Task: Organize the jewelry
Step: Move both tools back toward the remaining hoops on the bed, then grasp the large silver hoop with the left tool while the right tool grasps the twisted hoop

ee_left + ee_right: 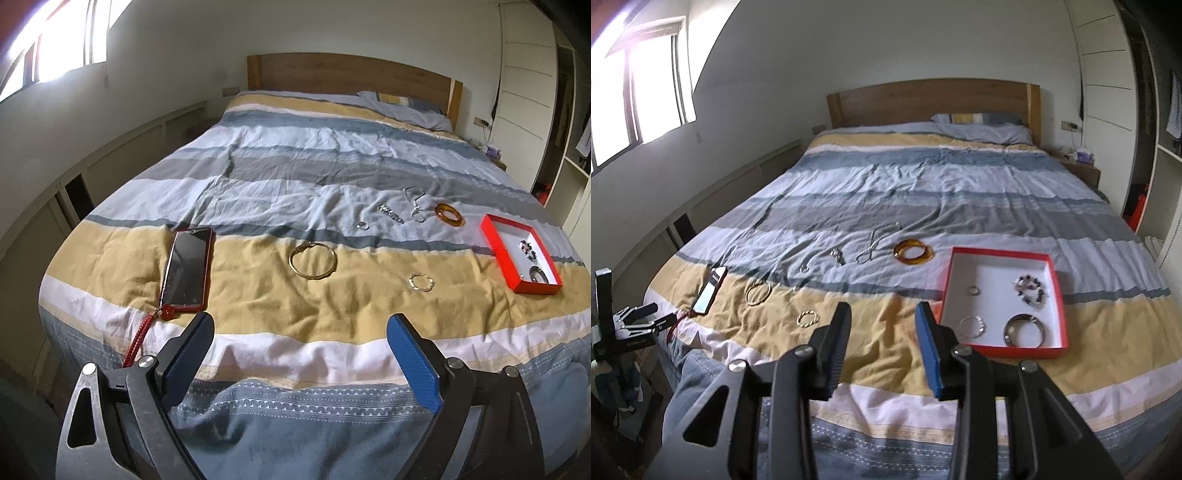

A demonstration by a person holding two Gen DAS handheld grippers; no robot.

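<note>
A red box (1057,291) with a white floor lies on the bed, holding a bead bracelet (1030,290), a ring (974,290), a silver bracelet (971,326) and a dark bangle (1025,329). On the quilt lie a large gold bangle (313,260), a small gold hoop (421,282), an amber bangle (449,215), a silver chain (415,205), a clasp piece (389,213) and a small ring (362,225). My left gripper (301,332) is open and empty above the bed's foot. My right gripper (882,325) is partly open and empty, left of the box.
A phone in a red case (188,269) with a red strap (138,341) lies at the left of the quilt (258,302). Pillow (982,127) and wooden headboard (931,99) are far back. Wardrobes (1108,110) stand right.
</note>
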